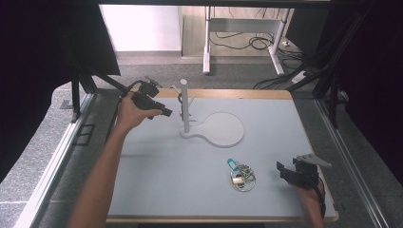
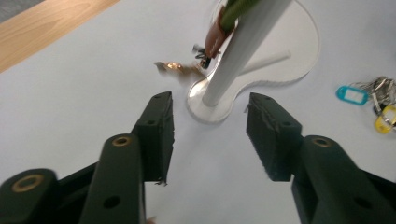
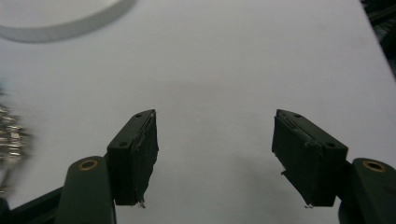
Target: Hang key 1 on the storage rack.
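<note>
While the left tongs (image 2: 209,128) stood parted, empty, near a smooth white round post (image 2: 243,46), right tongs (image 3: 215,154) gaped wide, empty, over the matte grey bench (image 1: 157,180), metal keys (image 1: 242,176) beside.

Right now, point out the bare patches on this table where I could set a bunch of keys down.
Free: the wide near-left stretch of the table, between the key stand and the near edge; also the far-right corner beyond the stand's round base. Crowded: near right, where the bunch of keys lies beside the right tongs, and around the post by the left tongs.
</note>
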`<state>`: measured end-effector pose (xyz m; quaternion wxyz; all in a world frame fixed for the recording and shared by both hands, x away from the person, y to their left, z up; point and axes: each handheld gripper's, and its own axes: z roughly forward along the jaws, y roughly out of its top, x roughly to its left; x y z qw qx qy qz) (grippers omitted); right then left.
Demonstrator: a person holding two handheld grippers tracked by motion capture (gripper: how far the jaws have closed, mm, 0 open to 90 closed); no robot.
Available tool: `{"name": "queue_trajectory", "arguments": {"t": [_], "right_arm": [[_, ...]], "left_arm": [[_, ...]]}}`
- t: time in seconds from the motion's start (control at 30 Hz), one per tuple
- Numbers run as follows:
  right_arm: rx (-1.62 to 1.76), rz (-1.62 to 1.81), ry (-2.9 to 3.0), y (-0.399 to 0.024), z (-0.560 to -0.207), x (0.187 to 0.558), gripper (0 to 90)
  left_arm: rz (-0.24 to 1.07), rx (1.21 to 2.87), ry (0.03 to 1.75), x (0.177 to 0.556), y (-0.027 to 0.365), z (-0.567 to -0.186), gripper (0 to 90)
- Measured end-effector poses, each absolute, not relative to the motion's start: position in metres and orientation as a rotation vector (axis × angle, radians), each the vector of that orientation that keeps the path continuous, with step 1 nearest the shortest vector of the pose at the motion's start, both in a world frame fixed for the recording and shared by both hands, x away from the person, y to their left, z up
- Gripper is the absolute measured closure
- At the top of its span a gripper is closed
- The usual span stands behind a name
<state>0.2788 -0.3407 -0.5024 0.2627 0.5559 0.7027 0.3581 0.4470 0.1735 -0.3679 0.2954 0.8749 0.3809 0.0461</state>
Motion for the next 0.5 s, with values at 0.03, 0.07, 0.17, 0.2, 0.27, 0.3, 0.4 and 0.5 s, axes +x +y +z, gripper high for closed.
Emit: {"name": "queue_trajectory", "arguments": {"t": [0.03,0.07,0.17,0.2,0.27,0.3,0.4,0.5], "right_arm": [[1.490,0.975,1.910,-0.339,-0.501,0.278,31.3],[1.472,0.976,1.917,-0.337,-0.501,0.278,31.2],[1.442,0.998,1.952,-0.331,-0.500,0.278,31.1],[1.433,1.009,1.964,-0.330,-0.500,0.278,31.1],[1.415,1.037,1.988,-0.328,-0.498,0.277,31.0],[1.403,1.047,1.994,-0.327,-0.497,0.277,30.7],[1.363,1.060,2.010,-0.323,-0.491,0.276,29.8],[1.339,1.066,2.020,-0.321,-0.486,0.275,29.9]], "left_arm": [[0.132,2.340,1.011,0.444,0.175,-0.370,46.8],[0.132,2.340,1.011,0.444,0.175,-0.370,45.4],[0.127,2.330,1.012,0.429,0.183,-0.379,42.2],[0.123,2.317,1.012,0.424,0.186,-0.382,41.3],[0.112,2.316,1.002,0.415,0.189,-0.388,38.6],[0.116,2.311,0.996,0.409,0.191,-0.390,38.0],[0.115,2.279,0.980,0.392,0.198,-0.399,36.8],[0.122,2.246,0.968,0.378,0.201,-0.408,36.0]]}}
